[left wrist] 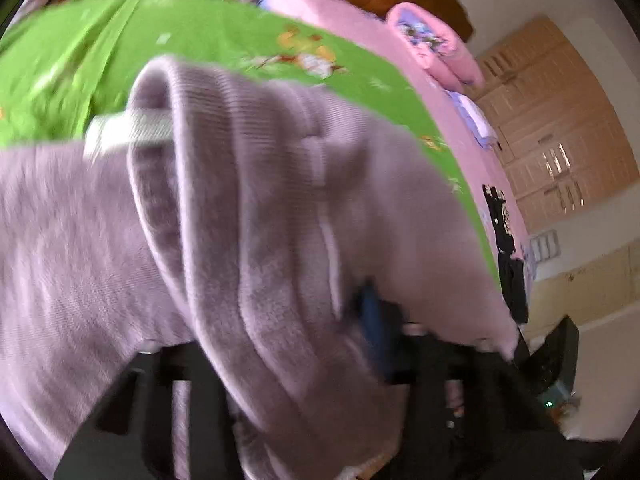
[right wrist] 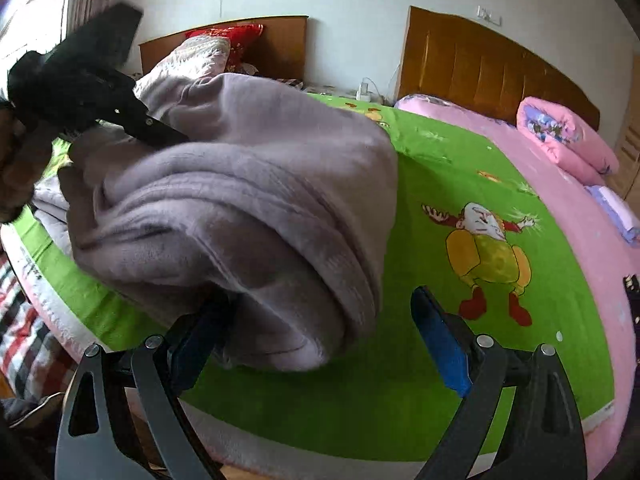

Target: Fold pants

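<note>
The lavender fleece pants [left wrist: 260,200] fill the left wrist view, bunched and draped over my left gripper [left wrist: 304,320]. Only one blue pad [left wrist: 372,312] peeks out from under the cloth. In the right wrist view the pants [right wrist: 240,208] hang as a bundle above the green sheet, held up at the upper left by the left gripper [right wrist: 156,130], which is shut on the fabric. My right gripper [right wrist: 320,320] stands wide open low in front. The bundle's lower end sits between its fingers. The left pad [right wrist: 200,336] is at the cloth and the right pad [right wrist: 440,340] is well apart from it.
A green cartoon-print sheet [right wrist: 460,184] covers the bed, with a pink blanket [right wrist: 580,240] beyond it. A folded pink quilt [right wrist: 568,136] lies by the wooden headboard [right wrist: 480,64]. A dark garment [left wrist: 500,220] lies near the bed's edge. Checked cloth [right wrist: 20,320] shows at the lower left.
</note>
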Available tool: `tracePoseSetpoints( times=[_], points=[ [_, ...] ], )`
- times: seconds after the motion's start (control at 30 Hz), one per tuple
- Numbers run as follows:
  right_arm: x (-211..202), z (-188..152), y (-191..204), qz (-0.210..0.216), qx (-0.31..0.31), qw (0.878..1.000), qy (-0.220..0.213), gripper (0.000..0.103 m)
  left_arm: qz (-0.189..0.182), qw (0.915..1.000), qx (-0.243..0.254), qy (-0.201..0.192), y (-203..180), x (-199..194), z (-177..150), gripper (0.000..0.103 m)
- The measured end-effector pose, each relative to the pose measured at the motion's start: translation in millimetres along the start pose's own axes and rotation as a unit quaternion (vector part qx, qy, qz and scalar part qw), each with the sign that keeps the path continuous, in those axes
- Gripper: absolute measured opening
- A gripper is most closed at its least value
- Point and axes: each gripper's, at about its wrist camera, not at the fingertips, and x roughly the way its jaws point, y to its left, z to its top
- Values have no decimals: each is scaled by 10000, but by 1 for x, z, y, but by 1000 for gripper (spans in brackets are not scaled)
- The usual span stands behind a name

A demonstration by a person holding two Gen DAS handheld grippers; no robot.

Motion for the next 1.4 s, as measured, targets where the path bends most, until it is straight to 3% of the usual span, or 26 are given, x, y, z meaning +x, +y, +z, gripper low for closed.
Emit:
tracePoseSetpoints(
  times=[0.07, 0.2, 0.27, 0.33, 0.4, 0.5, 0.57, 0.67, 0.9, 0.97, 1.07, 1.2, 1.3, 1.4],
  points=[
    [-1, 2, 1, -69, -28, 10000, -25, 89, 68, 9991, 313, -280, -22, -23, 2, 26],
    [-2, 3, 5, -258, -128, 9996, -71, 89, -335, 9885, 810, -1233, -70, -113, 10, 20],
    [-4, 2, 4, -313, -171, 9993, -130, 90, -420, 9838, 886, -1503, -74, -149, 10, 20],
    [-5, 0, 6, -274, -241, 9991, -205, 90, -346, 9832, 726, -1641, -53, -173, 7, 20],
    [-6, -3, 14, -318, -404, 9984, -236, 90, -168, 9865, 332, -1594, -16, -170, 2, 20],
    [-7, -6, 16, -343, -498, 9978, -278, 90, 19, 9891, -683, -1305, 73, -134, -20, 20],
    [-8, -7, 17, -320, -528, 9977, -276, 90, -123, 9864, -1217, -1095, 116, -107, -43, 20],
    [-7, -7, 18, -363, -622, 9970, -292, 90, -723, 9751, -1606, -1350, 147, -97, -68, 20],
    [-14, 2, 20, -436, -613, 9968, -276, 91, -366, 9815, -770, -1712, 95, -143, -52, 19],
    [-14, 1, 21, -416, -645, 9966, -295, 91, -285, 9822, -796, -1675, 96, -145, -53, 19],
    [-10, -4, 28, -383, -813, 9957, -242, 91, -223, 9800, -1265, -1522, 133, -126, -71, 20],
    [-9, -3, 25, -280, -797, 9962, -233, 92, -793, 9665, -1713, -1737, 165, -111, -90, 20],
    [-16, 0, 27, -381, -858, 9951, -319, 92, -473, 9714, -1357, -1891, 139, -130, -85, 20],
    [-23, 2, 24, -425, -769, 9949, -489, 92, -493, 9694, -1024, -2174, 114, -158, -83, 19]
  ],
)
